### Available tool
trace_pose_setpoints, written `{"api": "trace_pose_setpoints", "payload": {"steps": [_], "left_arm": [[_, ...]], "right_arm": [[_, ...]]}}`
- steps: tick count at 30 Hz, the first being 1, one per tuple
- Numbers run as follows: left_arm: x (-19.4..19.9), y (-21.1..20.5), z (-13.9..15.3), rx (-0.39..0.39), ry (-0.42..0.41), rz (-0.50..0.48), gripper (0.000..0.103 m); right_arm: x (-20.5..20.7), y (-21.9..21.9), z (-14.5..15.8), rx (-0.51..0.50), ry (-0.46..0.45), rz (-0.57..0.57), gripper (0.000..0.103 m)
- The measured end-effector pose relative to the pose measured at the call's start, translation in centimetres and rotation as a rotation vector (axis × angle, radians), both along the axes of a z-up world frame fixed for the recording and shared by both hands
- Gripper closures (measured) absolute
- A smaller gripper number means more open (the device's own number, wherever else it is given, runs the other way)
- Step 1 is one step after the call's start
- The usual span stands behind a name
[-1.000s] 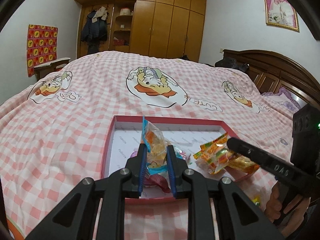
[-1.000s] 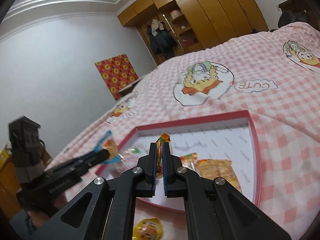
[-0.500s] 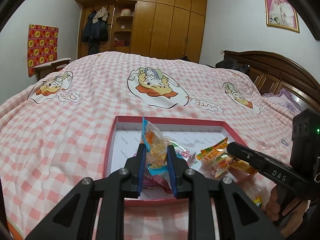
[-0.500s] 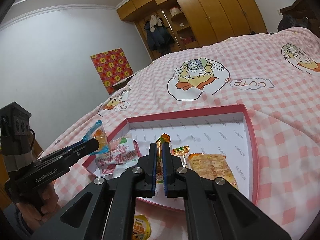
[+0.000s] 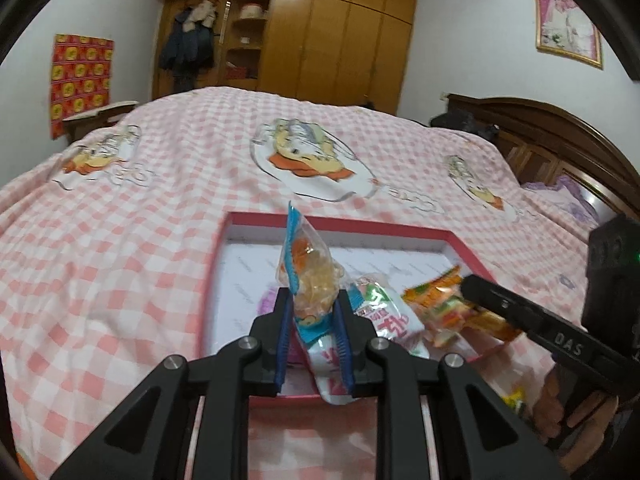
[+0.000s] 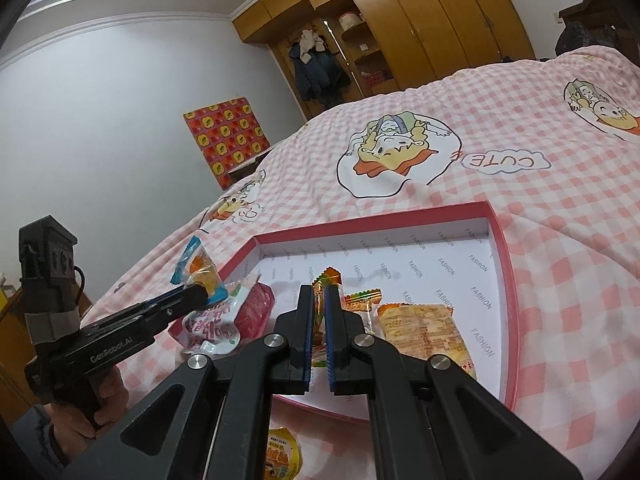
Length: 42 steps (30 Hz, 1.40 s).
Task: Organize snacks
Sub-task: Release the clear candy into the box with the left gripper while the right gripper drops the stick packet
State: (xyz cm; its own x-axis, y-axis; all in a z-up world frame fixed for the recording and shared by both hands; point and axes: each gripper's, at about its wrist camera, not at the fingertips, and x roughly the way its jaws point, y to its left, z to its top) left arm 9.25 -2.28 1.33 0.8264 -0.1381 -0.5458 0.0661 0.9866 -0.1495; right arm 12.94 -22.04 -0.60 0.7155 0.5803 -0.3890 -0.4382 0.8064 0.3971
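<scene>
Since a second ago, a white and red snack bag [image 5: 386, 318] has come into sight in the red box [image 5: 466, 250], just beside the left claw [image 5: 313, 312]. On the left, that claw is squeezed tight on a clear packet with a blue edge [image 5: 310, 270] and holds it up over the near left part of the box. In the middle, the right claw [image 6: 319, 300] is pinched on a thin orange and green packet [image 6: 329, 276] over the box floor. To its right, an orange cracker pack [image 6: 420, 330] lies flat in the box. Down by the near rim, a yellow packet [image 6: 282, 458] sits on the pink checked bed cover [image 6: 560, 240].
</scene>
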Motion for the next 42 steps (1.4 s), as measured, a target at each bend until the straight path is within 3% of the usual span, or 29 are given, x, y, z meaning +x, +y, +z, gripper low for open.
{"api": "trace_pose_setpoints", "payload": {"steps": [6,8,11,14,20,30,35,42], "left_arm": [[0.2,-1.4,-0.4,0.018,0.011,-0.046,0.078],[0.3,-1.3,-0.5,0.020,0.012,-0.030,0.066],[0.2,-0.8,-0.5,-0.004,0.013,-0.022,0.064],[0.1,-0.6,-0.3,0.006,0.005,-0.006,0.054],[-0.5,-1.0,0.1,0.022,-0.023,-0.023,0.045],[-0.9,-0.9,0.5,0.036,-0.051,-0.006,0.039],[-0.8,-0.8,0.4,0.041,-0.051,-0.009,0.039],[-0.9,-0.7,0.3,0.040,-0.048,-0.006,0.039]], "right_arm": [[-0.1,0.1,0.0,-0.001,-0.002,0.001,0.096],[-0.1,0.1,0.0,0.001,0.000,0.001,0.096],[0.0,0.1,0.0,0.007,0.002,0.001,0.096],[0.0,0.1,0.0,0.009,0.003,0.000,0.096],[0.0,-0.1,0.0,0.019,0.003,-0.003,0.096],[0.2,-0.4,-0.2,0.029,0.010,-0.014,0.094],[0.5,-0.8,-0.4,0.031,0.029,-0.051,0.077],[0.5,-1.5,-0.5,0.060,0.032,-0.071,0.071]]}}
